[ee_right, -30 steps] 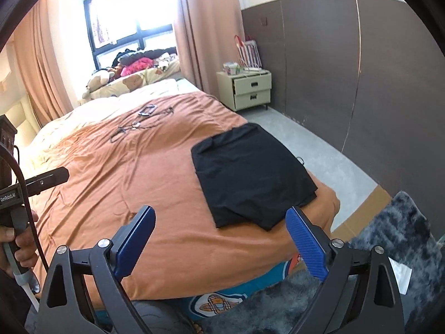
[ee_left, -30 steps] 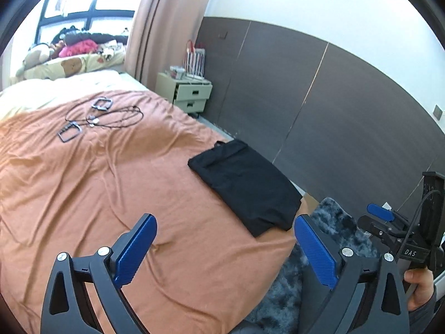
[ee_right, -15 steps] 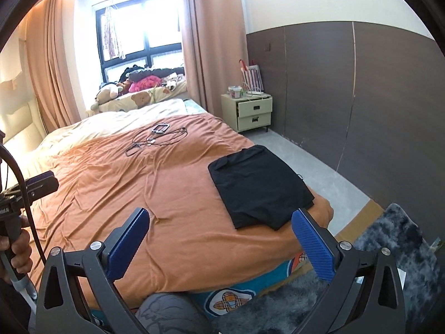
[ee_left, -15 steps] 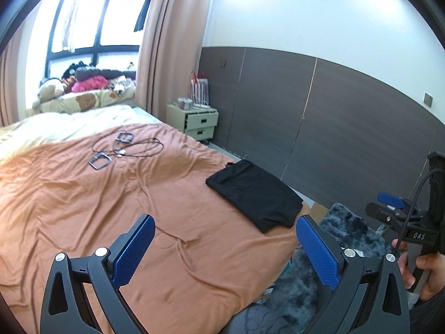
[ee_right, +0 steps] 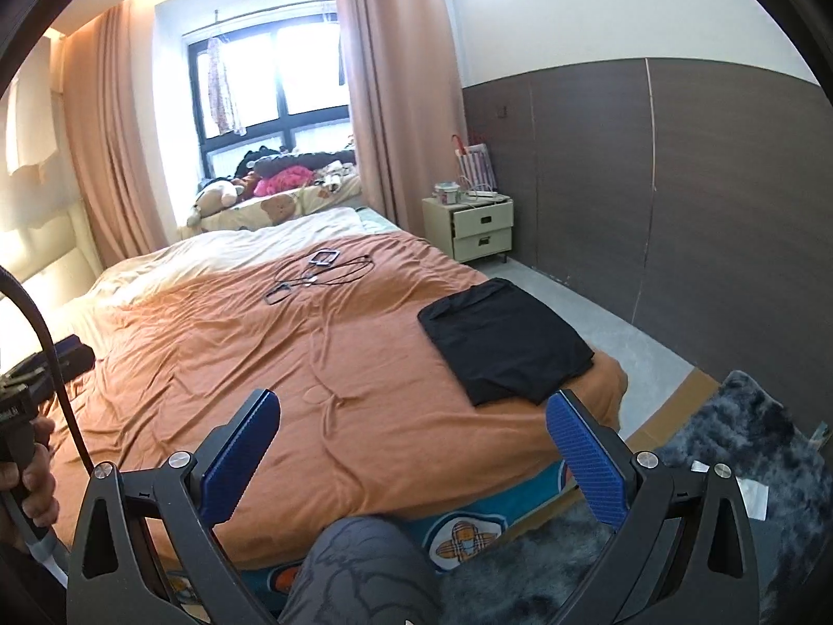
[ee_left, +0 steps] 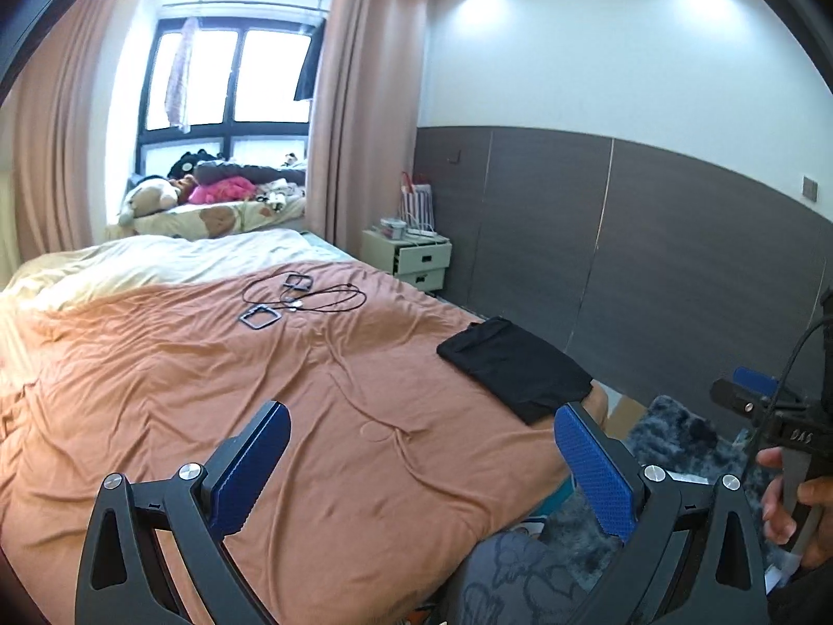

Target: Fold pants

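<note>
The black pants lie folded into a flat rectangle near the right corner of the bed's orange cover; they also show in the right wrist view. My left gripper is open and empty, held back from the bed, well short of the pants. My right gripper is open and empty too, above the bed's near edge. The right gripper also shows at the right edge of the left wrist view.
Black cables and square frames lie on the cover further back. A cream nightstand stands by the dark wall panel. A dark shaggy rug lies on the floor at right. Pillows and toys sit under the window.
Both grippers have pulled back and tilted up from the bed. The pants now look smaller and farther away, and more of the room shows.
</note>
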Demonstrator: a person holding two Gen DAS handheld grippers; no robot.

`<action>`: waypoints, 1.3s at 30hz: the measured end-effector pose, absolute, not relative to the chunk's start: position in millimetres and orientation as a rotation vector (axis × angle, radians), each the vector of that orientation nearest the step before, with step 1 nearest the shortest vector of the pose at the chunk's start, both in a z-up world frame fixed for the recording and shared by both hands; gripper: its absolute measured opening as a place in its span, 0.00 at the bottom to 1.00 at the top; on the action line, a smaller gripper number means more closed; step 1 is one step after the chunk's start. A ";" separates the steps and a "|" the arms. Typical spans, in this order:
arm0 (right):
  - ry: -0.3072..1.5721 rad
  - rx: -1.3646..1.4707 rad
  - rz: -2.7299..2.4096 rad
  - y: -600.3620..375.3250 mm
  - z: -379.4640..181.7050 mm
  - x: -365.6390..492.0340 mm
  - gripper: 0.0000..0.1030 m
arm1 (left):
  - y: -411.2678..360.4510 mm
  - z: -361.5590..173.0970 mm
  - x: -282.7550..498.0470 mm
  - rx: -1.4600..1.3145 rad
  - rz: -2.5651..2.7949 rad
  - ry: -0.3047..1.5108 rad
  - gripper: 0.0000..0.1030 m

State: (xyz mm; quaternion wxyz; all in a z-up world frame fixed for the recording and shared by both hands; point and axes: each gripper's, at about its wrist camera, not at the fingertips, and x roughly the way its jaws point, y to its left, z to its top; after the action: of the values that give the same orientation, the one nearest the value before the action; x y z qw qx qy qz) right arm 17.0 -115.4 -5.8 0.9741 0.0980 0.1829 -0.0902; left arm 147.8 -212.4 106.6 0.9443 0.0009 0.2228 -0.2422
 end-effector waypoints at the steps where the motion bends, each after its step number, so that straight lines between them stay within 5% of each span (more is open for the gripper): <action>1: 0.364 0.193 -0.179 -112.2 -8.1 14.3 1.00 | -207.6 106.9 142.2 -0.001 -0.487 0.452 0.99; 39: 0.331 0.198 -0.240 -44.9 -79.1 -78.1 1.00 | -161.6 25.7 21.5 0.055 -0.369 0.492 0.99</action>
State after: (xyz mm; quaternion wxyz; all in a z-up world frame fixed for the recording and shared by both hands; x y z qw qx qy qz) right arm -78.1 -44.9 -79.1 0.9742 0.0982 0.1643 -0.1192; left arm 21.5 -161.6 25.7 0.9528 0.0273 0.2420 -0.1814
